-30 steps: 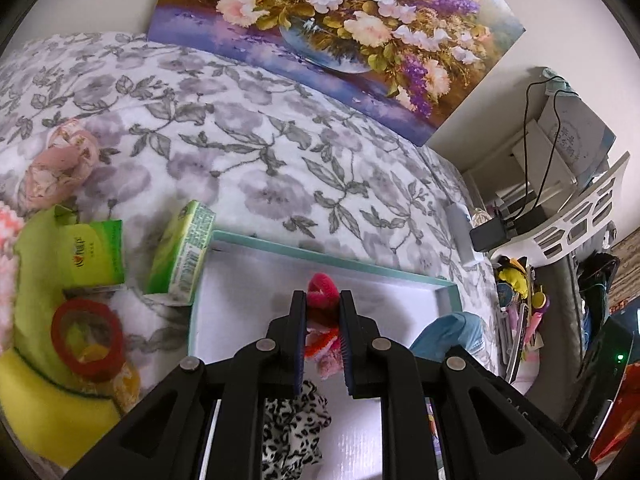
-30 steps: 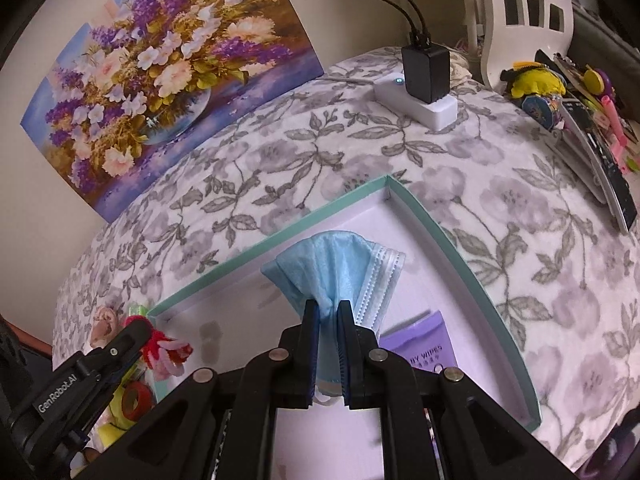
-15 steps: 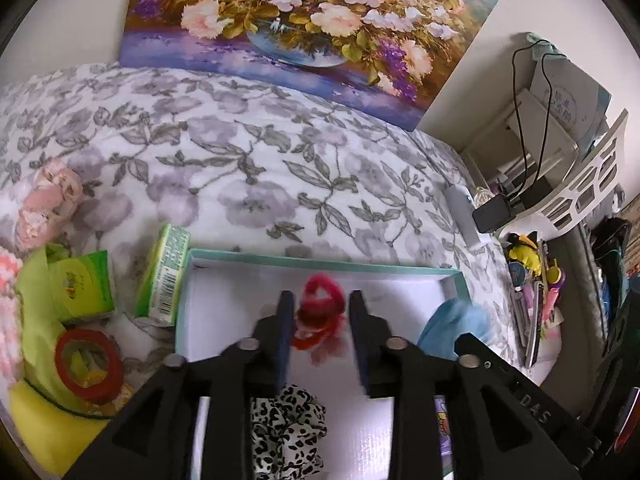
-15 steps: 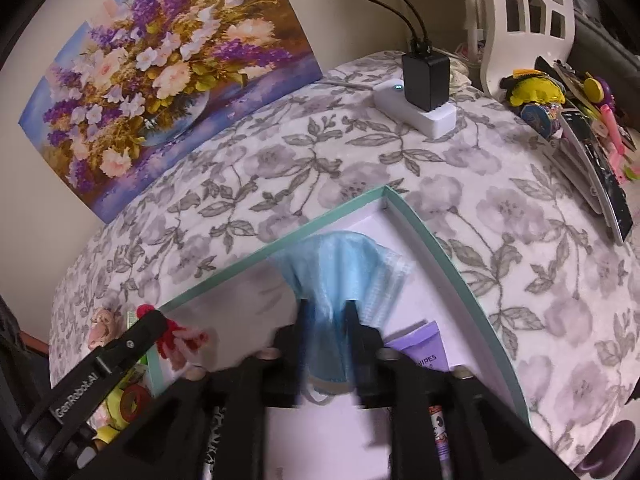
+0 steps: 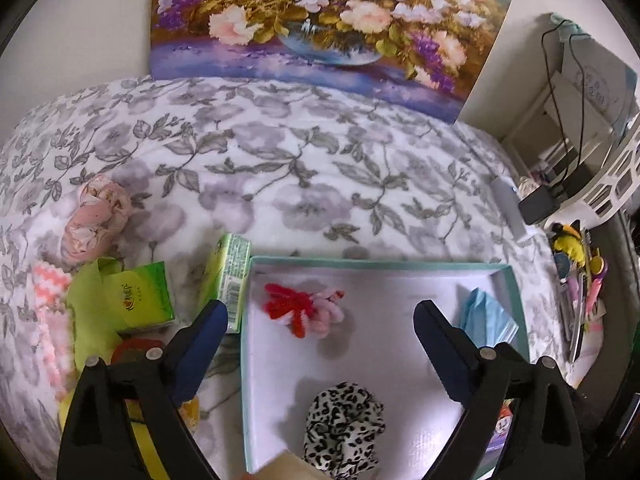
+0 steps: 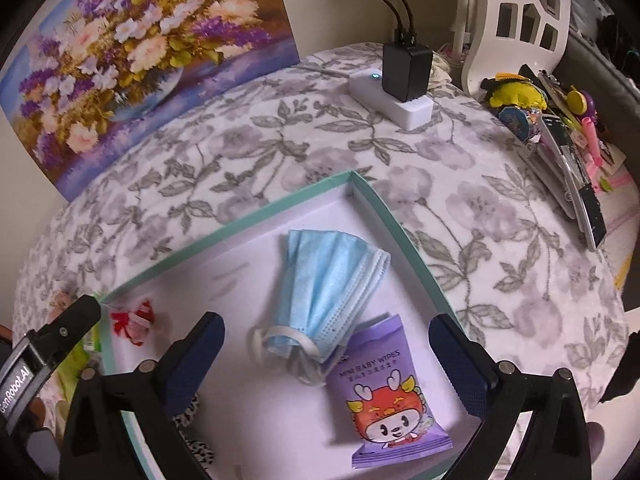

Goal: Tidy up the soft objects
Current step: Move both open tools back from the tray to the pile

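1. The left claw is hanging released, its jaws spread wide above the teal-rimmed tray, gripping nothing. The wide spread is leaving the red and pink scrunchie free, lying in the tray's upper left corner in the left wrist view.

2. The right claw is likewise released and empty, hovering over the blue face mask. The mask is lying in the tray's upper right part, its lower edge overlapping the purple baby wipes pack, probably because the tray is being filled from that side.

3. A leopard-print scrunchie is sitting at the lower middle of the left wrist view, inside the tray, apart from the red one. The soft items are being gathered in one container so they are not scattering over the floral bedcover.

4. Outside the tray, at the left of the left wrist view, several things are waiting: a green tissue pack, a second green pack leaning against the tray's left wall, a pink cloth bundle and a red ring.

5. Judging by this, the task is partly done; the left claw is sitting nearest those leftovers.
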`<state>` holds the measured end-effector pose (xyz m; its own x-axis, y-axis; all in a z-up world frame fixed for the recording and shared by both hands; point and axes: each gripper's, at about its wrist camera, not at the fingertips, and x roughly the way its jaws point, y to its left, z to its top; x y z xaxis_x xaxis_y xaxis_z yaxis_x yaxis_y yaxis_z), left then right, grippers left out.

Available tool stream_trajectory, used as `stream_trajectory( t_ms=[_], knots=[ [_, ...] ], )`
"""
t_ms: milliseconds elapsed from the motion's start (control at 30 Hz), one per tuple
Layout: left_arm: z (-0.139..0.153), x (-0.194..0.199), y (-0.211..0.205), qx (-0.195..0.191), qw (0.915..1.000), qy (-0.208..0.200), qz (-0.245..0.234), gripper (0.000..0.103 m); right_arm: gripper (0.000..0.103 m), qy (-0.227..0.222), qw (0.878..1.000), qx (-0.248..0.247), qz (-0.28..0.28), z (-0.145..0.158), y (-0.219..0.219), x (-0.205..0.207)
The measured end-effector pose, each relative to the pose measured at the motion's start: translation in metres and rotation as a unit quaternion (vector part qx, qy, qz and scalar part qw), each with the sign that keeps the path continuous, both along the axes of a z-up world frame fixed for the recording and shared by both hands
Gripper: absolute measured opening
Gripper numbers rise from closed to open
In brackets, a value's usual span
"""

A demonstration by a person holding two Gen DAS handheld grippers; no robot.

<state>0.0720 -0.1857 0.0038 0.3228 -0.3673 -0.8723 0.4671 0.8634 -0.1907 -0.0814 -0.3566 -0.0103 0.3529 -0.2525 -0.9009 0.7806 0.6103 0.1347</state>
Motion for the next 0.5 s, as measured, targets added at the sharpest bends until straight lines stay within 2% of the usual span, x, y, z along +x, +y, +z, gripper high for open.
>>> stream_trajectory(
  t_ms=[267,400,500],
  knots=[
    [0.003,0.004,0.007,0.028,0.9995,-0.002,0.017,0.094,0.103,0.015,1.0,0.005,-0.005,-0.004,-0.001,-0.002],
    [0.012,0.004,0.014,0.045,0.9988,-0.008,0.017,0.094,0.103,0.018,1.0,0.004,-0.003,0.0,0.003,-0.002],
    [0.025,0.001,0.024,0.044,0.9986,-0.017,0.022,0.094,0.103,0.019,1.0,-0.003,0.004,0.007,0.01,-0.002]
  ],
)
